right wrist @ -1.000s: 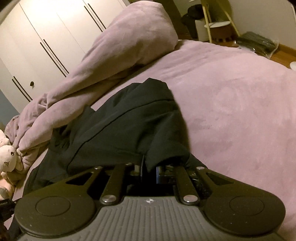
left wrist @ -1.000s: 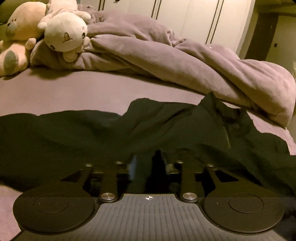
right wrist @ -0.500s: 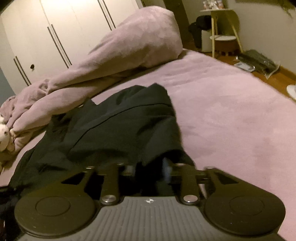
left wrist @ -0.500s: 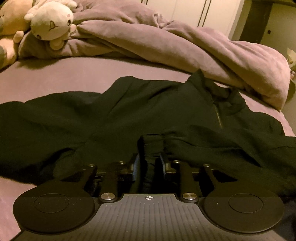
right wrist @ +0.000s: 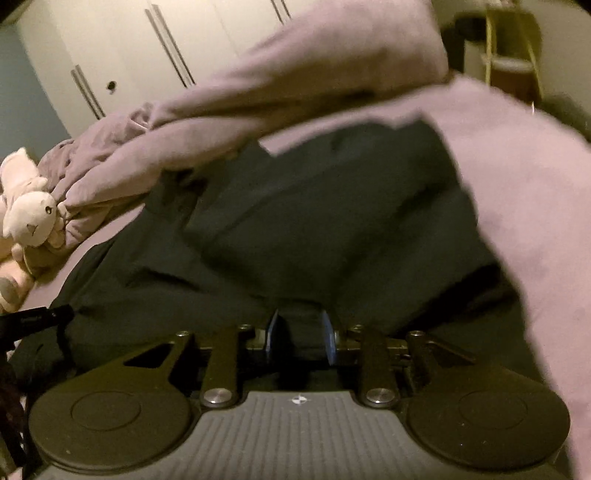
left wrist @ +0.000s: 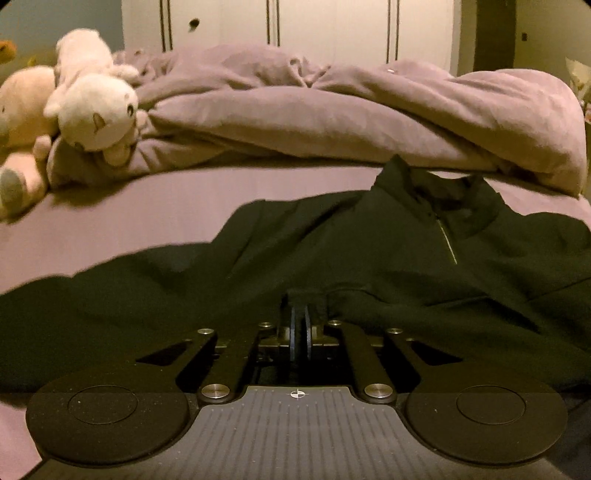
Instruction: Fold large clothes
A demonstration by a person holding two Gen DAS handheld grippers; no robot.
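A black zip-neck garment [left wrist: 369, 251] lies spread on a mauve bed [left wrist: 147, 206], its collar toward the rumpled duvet [left wrist: 332, 110]; plush toys [left wrist: 92, 110] sit beside the duvet and white wardrobe doors [left wrist: 332, 29] stand behind it. The left gripper [left wrist: 300, 321], angled down at the garment's near hem, has its fingers closed on a fold. The right gripper [right wrist: 300, 332] has been closing, its fingers [right wrist: 272, 332] bracketing bunched cloth; actual contact is indistinct. The right view is motion-blurred.

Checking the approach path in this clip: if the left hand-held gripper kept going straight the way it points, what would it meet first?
The left hand-held gripper would meet the black jacket at once; its jaws are shut on a fold of it. Beyond lies the bed sheet, though depth there is unclear.
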